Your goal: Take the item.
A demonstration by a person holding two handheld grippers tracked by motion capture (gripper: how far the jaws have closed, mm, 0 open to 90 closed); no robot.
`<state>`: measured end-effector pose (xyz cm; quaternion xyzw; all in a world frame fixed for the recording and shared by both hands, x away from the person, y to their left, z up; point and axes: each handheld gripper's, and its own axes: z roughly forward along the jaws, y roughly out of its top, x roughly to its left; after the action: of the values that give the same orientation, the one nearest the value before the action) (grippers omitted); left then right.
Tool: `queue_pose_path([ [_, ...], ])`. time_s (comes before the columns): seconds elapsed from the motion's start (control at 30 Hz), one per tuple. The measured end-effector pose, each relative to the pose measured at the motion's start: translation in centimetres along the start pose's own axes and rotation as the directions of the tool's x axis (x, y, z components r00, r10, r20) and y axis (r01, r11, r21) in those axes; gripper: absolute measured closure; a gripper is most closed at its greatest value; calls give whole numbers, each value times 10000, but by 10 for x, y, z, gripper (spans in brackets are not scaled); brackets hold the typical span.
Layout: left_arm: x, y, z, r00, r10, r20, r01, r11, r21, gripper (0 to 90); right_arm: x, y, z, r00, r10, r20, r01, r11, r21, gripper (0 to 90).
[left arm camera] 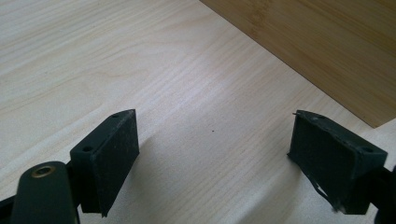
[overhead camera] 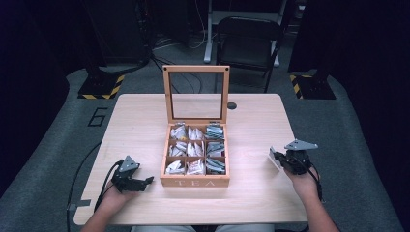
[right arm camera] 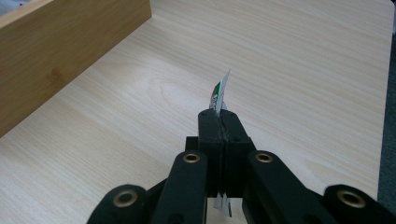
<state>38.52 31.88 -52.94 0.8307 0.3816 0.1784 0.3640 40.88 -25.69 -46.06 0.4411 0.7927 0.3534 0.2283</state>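
Right tool [right arm camera: 219,122]: clamped on a tea bag packet [right arm camera: 220,95], held above the desk [overhead camera: 140,116] right of the tea box [overhead camera: 195,152].
Left tool [left arm camera: 212,154]: jaws spread, nothing gripped, low over the desk at the box's near left corner.
Tea box: lid raised, compartments filled with packets.

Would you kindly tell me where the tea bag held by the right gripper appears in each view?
High view: the tea bag is at right, white, pinched in the right gripper above the table.
Left gripper view: it looks at the tabletop beside the wooden tea box.
Right gripper view: centre, edge-on between the shut jaws.
Shared landmark: the tea box.
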Motion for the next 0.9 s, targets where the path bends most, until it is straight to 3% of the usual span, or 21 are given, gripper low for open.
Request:
queue_pose_path([
  [0.4,0,0,0,10000,14,6,-14,10000,14,155,13,-8,10,9996,-270,105,269,9995,163,889],
  [0.57,0,0,0,10000,-3,5,3,10000,1,155,17,-13,13,9993,-319,-175,323,9992,223,890],
  [0.67,0,0,0,10000,-13,4,13,10000,2,155,19,-16,15,9998,27,-196,-25,9999,133,889],
  [0.9,0,0,0,10000,-18,-44,18,10000,-57,155,20,-20,17,9990,209,-401,-203,9997,144,882],
])
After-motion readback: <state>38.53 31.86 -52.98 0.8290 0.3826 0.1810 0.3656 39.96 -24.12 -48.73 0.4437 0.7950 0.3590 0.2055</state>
